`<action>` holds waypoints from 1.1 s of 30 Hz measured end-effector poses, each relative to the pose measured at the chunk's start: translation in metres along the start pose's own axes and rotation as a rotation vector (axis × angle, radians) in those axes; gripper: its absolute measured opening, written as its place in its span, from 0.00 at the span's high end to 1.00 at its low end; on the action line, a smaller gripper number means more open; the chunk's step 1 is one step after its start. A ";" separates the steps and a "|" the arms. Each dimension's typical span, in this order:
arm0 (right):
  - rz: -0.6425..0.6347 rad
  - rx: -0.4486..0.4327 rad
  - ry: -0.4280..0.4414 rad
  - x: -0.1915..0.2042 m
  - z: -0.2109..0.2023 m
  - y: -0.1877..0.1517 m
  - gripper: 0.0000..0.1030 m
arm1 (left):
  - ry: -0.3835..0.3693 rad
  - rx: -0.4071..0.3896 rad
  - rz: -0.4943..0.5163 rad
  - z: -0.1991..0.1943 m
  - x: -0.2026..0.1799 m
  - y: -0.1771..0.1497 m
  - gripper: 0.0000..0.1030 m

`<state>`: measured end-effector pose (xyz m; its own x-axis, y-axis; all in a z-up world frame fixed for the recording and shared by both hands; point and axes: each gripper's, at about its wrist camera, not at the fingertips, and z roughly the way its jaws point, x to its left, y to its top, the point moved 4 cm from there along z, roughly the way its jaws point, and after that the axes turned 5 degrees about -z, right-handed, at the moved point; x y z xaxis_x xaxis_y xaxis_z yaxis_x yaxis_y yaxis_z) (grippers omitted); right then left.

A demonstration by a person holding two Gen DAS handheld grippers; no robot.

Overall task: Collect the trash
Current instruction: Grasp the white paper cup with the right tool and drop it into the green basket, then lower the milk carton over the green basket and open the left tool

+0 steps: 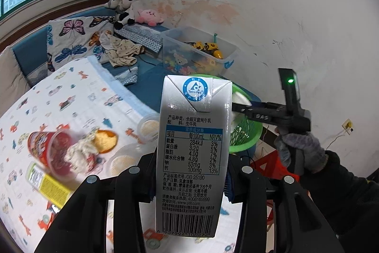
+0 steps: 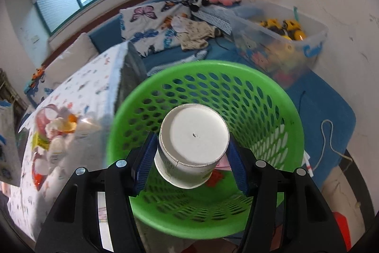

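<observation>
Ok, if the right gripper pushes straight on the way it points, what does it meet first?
Most likely the inside of the green basket: the right gripper, shut on a white paper cup, points into its open mouth.

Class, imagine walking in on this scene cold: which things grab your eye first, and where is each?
In the left wrist view, a tall grey-white milk carton printed with a nutrition table stands upright, clamped in the left claw. In the right wrist view, a white paper cup, base toward the camera, sits pinched in the right claw over the mouth of a bright green perforated plastic basket.
</observation>
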<state>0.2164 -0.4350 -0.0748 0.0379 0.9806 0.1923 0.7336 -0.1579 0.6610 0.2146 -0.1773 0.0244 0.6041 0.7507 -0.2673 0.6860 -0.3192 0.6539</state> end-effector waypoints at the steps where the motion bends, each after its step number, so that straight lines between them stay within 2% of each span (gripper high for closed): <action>1: 0.007 0.002 -0.001 -0.004 0.002 0.000 0.42 | -0.007 0.006 -0.002 0.006 -0.003 0.003 0.60; 10: 0.019 0.004 -0.022 -0.015 0.020 0.008 0.42 | -0.032 0.048 -0.004 0.046 -0.021 0.018 0.60; 22: -0.003 -0.045 -0.037 -0.023 -0.021 0.004 0.30 | -0.042 0.129 0.022 0.110 -0.052 0.032 0.60; 33: 0.047 -0.072 -0.043 -0.039 -0.043 -0.007 0.28 | -0.006 0.186 0.051 0.161 -0.068 0.034 0.59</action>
<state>0.1808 -0.4768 -0.0560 0.1014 0.9758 0.1939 0.6796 -0.2103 0.7028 0.2622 -0.3321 -0.0487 0.6422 0.7276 -0.2412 0.7168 -0.4587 0.5251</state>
